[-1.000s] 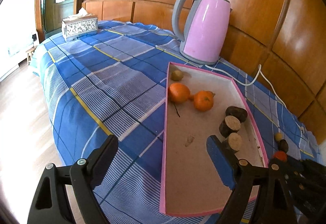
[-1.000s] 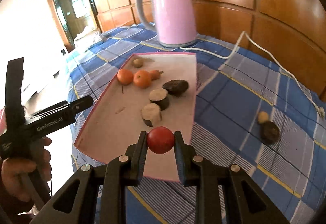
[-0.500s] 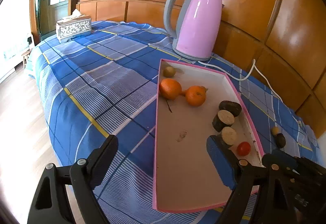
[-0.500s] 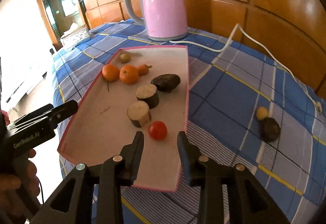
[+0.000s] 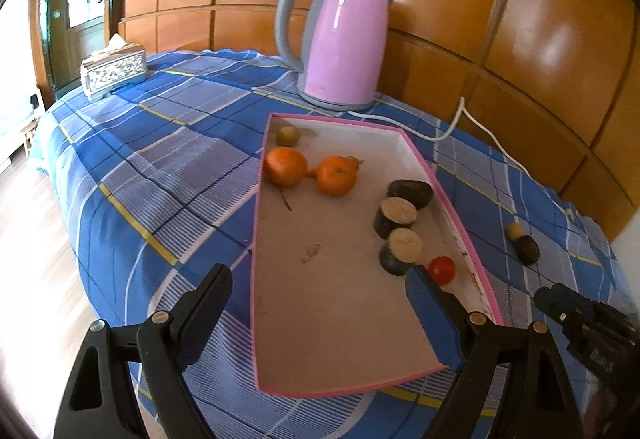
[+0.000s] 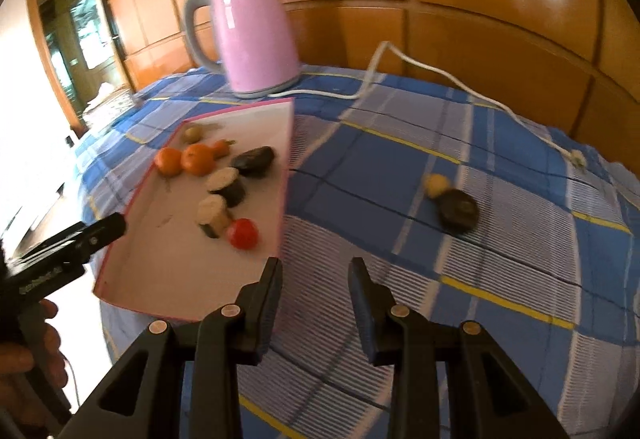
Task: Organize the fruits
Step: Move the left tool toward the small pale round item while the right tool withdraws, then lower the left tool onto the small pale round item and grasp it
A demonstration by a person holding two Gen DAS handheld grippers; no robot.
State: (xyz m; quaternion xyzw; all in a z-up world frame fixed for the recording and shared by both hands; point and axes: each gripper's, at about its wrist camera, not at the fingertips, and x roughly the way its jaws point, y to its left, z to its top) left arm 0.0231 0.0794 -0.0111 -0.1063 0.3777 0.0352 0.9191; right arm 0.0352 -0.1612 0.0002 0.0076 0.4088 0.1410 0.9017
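A pink-rimmed tray (image 5: 256, 239) lies on the blue checked cloth. It holds two oranges (image 5: 285, 166), a small greenish fruit (image 5: 288, 135), three dark pieces, two of them cut (image 5: 396, 217), and a red tomato (image 5: 441, 270) near its right rim. My left gripper (image 5: 318, 279) hangs open over the tray's near end with nothing between its fingers. In the right wrist view the tomato (image 6: 242, 234) lies free in the tray. My right gripper (image 6: 316, 267) stands open and empty above the cloth, just right of the tray (image 6: 286, 159). A small yellow fruit (image 6: 436, 183) and a dark fruit (image 6: 458, 209) lie on the cloth farther right.
A pink kettle (image 5: 340, 43) stands behind the tray, and its white cord (image 6: 400, 59) trails right across the cloth. A patterned tissue box (image 5: 114, 69) sits at the far left corner. Wooden panels back the table. A hand (image 6: 24, 355) holds the left gripper's handle.
The right gripper opened and let the tomato go into the tray, then drew back and swung right, off the tray. The left gripper shifted slightly and stayed open.
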